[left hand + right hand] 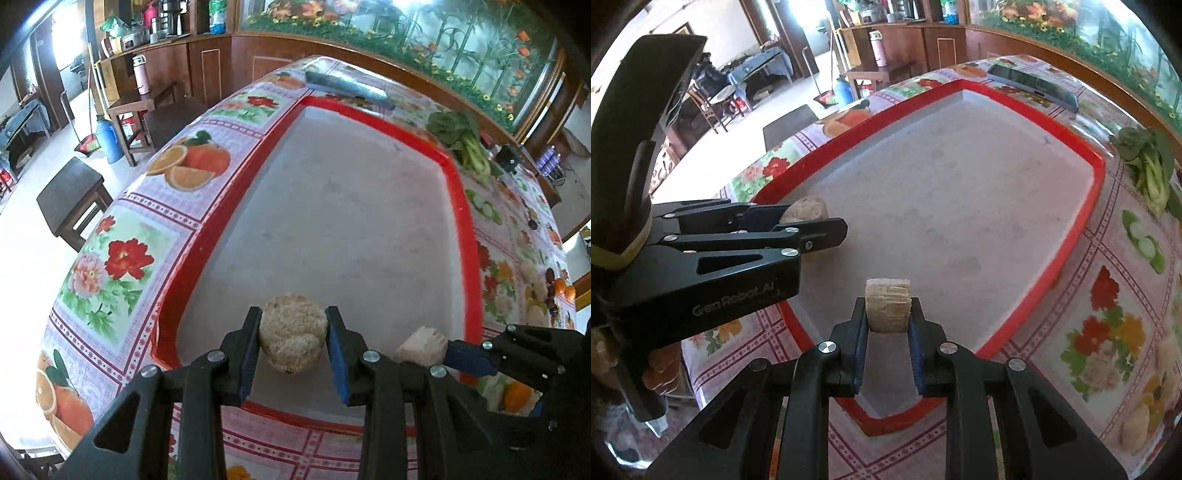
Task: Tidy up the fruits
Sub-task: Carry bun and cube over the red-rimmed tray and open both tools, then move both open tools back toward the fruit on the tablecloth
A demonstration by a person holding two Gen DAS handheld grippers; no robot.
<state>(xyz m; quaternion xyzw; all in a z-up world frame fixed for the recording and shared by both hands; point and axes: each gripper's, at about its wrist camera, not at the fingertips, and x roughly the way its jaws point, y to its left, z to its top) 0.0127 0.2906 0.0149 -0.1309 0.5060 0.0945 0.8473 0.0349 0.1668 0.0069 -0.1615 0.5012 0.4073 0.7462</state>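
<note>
Both our grippers grip pale, rough-skinned pieces above the red-rimmed tray (466,236).
Our left gripper (293,332) pinches a rounded, grainy lump (291,332) between its pads; our right gripper (887,312) clamps a blocky, layered chunk (887,305) at its fingertips, over the tray's smooth grey floor.

Small fruits (559,291) at table edge, indistinct.

Both wrist cams sit close above the bench, angled steeply down along their tongs, and share the red tray (466,206) (1096,173).
</note>
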